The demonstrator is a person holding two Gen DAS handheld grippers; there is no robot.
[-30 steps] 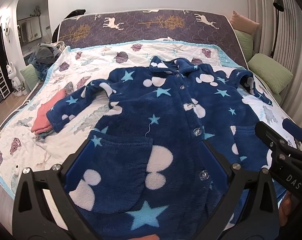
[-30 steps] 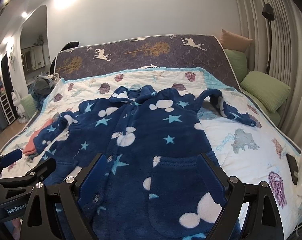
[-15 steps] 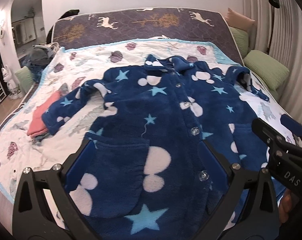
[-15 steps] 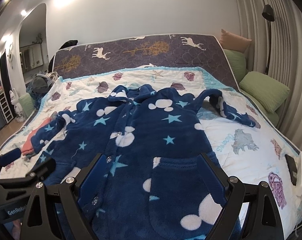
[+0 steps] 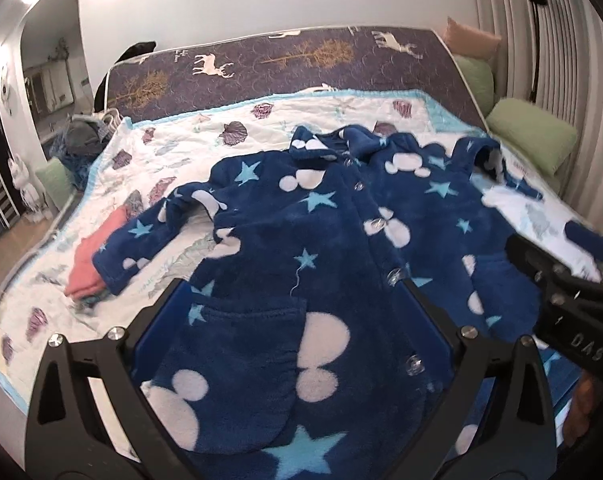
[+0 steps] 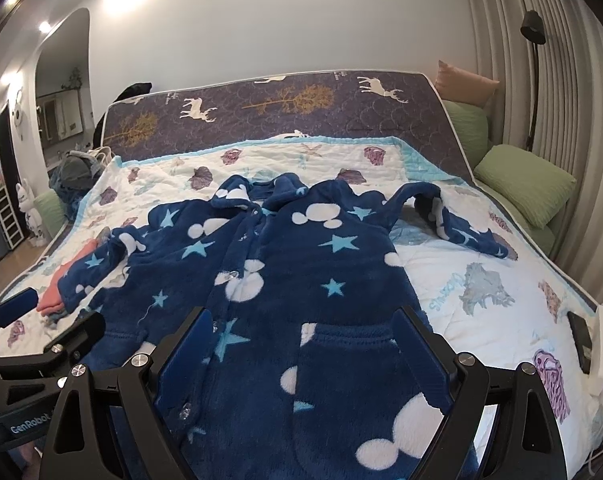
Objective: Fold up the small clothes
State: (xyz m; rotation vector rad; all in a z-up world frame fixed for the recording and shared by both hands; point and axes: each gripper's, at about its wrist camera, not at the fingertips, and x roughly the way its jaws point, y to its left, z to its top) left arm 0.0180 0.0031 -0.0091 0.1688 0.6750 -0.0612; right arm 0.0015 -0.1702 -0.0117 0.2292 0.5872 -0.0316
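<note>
A navy fleece robe (image 5: 301,248) with white blobs and light-blue stars lies face up and buttoned on the quilted bed (image 5: 173,148). Its collar points to the headboard. One sleeve (image 5: 141,236) stretches out left. The other sleeve (image 6: 453,220) is bent and humped at the right. My left gripper (image 5: 293,316) hovers open over the robe's left pocket near the hem. My right gripper (image 6: 301,320) hovers open over the robe (image 6: 301,272) at its right pocket. Neither holds any cloth. Each gripper shows in the other's view: the right gripper (image 5: 561,292) and the left gripper (image 6: 41,332).
A pink folded garment (image 5: 89,264) lies on the quilt beside the left sleeve. Green pillows (image 6: 525,184) and a floor lamp (image 6: 535,60) line the right side. A dark phone and a white stand (image 6: 589,340) sit at the bed's right edge. A clothes pile (image 5: 81,136) lies far left.
Both grippers have shifted slightly over the hem, and the views have tilted a little. The robe lies as before, and both grippers stay open.
</note>
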